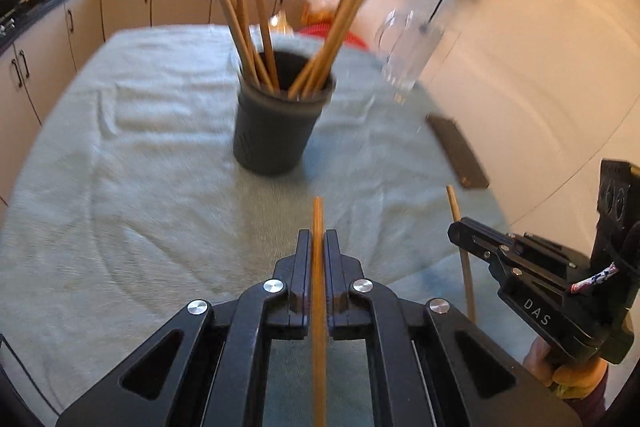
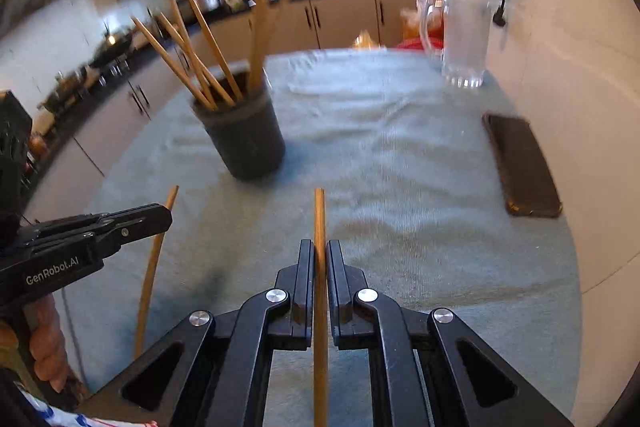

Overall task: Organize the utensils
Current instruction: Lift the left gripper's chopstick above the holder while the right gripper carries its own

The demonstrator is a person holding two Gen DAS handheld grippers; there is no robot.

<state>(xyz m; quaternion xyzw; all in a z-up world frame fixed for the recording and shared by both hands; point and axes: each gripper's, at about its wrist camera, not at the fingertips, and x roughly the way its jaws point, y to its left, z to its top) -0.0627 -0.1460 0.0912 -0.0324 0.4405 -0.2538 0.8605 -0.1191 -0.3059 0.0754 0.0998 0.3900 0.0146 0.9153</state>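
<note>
Both grippers have a chopstick each. The left gripper [image 1: 318, 239] is pinched tight on a chopstick [image 1: 318, 267] running lengthwise between its fingers, tip poking out front, and the right gripper [image 2: 320, 247] is clamped on its own chopstick [image 2: 319, 267] the same way. I'd guess that end-first hold is so they can drop straight into the dark cup [image 1: 276, 131], which sits mid-table on the gray cloth [image 1: 140, 167], well ahead of both, already bristling with chopsticks [image 1: 240, 27].

The right view shows the phone [image 2: 520, 167] at the table's right edge whole, plus the glass pitcher [image 2: 464, 39] at the far right corner standing upright; the left view smears both.
</note>
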